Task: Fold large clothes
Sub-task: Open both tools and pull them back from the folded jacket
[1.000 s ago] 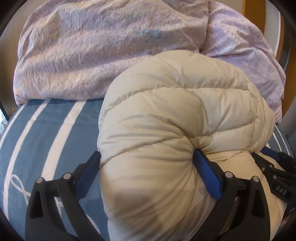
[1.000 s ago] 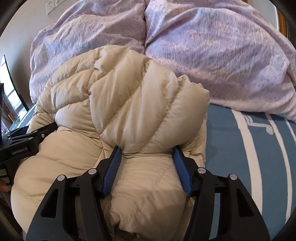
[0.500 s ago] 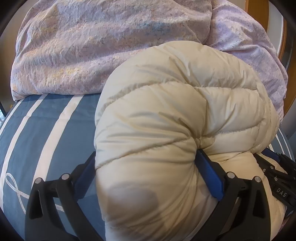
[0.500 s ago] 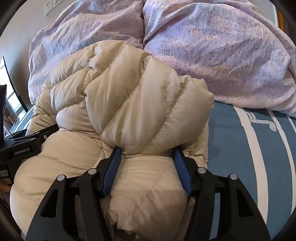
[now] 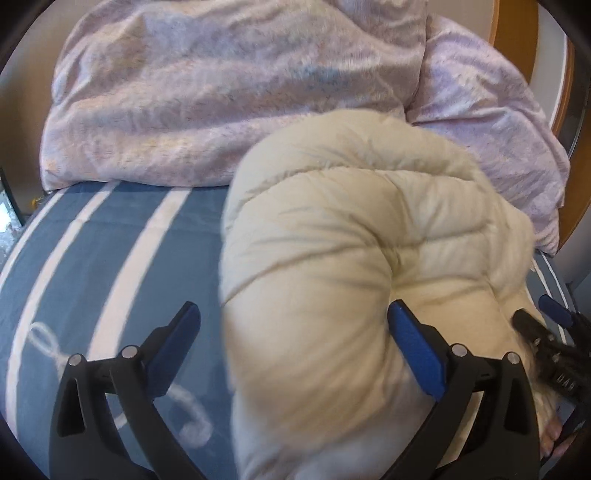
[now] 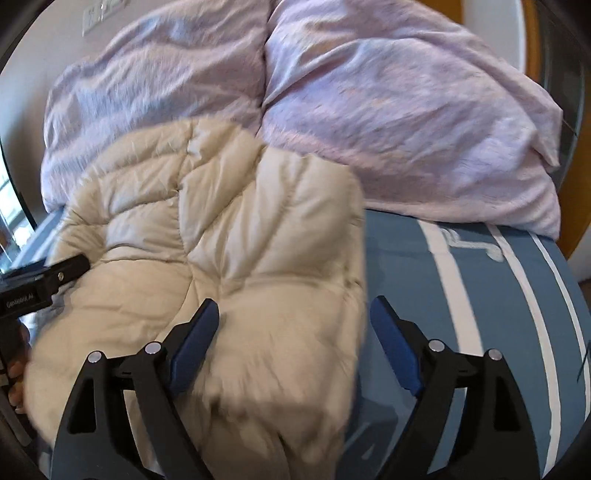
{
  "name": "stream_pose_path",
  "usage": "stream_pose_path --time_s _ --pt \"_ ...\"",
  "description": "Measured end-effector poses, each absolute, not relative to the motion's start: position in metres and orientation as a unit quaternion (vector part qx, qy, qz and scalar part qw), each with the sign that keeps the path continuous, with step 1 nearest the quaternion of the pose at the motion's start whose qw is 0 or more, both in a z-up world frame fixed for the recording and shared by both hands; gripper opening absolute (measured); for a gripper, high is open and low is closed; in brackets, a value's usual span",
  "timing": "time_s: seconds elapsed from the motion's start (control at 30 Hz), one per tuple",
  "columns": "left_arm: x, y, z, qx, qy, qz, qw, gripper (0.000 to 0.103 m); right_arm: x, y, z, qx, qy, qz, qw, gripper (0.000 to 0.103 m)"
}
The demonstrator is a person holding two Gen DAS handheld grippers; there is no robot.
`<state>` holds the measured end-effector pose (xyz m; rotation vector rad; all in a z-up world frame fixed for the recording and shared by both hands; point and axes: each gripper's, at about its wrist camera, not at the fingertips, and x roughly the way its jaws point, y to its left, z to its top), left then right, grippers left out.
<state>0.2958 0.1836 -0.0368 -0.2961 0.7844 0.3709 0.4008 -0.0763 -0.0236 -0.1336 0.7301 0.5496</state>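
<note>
Only right view, wall socket (image 6: 105,16) (blurred)

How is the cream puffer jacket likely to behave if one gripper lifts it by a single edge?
The cream puffer jacket bulges in soft quilted tubes, so it would probably flop and sag. Its puffy fill suggests it is light for its bulk. The smooth shell looks slippery, and the fold may spring open.

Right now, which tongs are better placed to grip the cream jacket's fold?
Probably the left tongs: the cream jacket bulges between their open fingers. The right tongs, which have just been opening, straddle its edge, one finger over the striped bedsheet.
</note>
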Motion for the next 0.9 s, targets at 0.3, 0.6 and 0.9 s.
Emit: stream_pose_path --time_s 0.3,0.6,0.9 --pt "0.205 0.157 -0.017 -0.143 0.367 0.161 0.905 0.101 0.349 -0.118 -0.015 -0.042 0.368 0.26 0.892 0.102" --pt "0.143 0.121 -0.028 -0.143 0.383 0.169 0.897 0.101 0.296 -0.136 -0.016 -0.04 0.377 0.264 0.887 0.102" --pt "0.106 0.094 -0.042 -0.143 0.389 0.174 0.893 0.101 0.249 -0.149 -0.023 -0.034 0.375 0.279 0.883 0.102"
